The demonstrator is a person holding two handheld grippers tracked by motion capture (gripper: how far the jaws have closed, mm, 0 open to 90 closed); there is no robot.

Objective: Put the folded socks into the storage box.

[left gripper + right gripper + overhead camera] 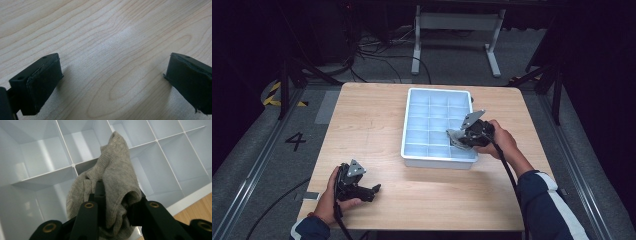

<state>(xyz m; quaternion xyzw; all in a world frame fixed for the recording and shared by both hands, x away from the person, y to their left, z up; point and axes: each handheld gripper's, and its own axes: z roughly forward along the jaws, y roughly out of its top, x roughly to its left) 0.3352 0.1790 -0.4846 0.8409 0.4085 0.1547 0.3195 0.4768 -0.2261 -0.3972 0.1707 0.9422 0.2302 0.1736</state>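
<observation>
Sock (117, 177) first: it is grey, bunched, and clenched in my right tool (113, 202), whose jaws are pinched together on the cloth. It hangs from them over the white tray (412, 150), above the cells near the tray's front right corner, as the high view has it. In the right gripper view the free end of the sock lies across a divider (50, 173) between two cells, so I judge it is not yet inside any one of them.

What looks done: the sock is picked up and carried to the tray. What is left, as I read it: lower it into one cell, let go, and pull the right tool (464, 136) clear. Which cell it will drop into I cannot tell from here, since it straddles the wall.

Every cell I can see is bare, so this would be the first thing filed in the tray. My left tool (371, 190) rests on the desk (362, 115) at the near left, well apart from the tray, jaws spread wide and gripping nothing; only bare wood shows between them. No other sock lies on the desk.
</observation>
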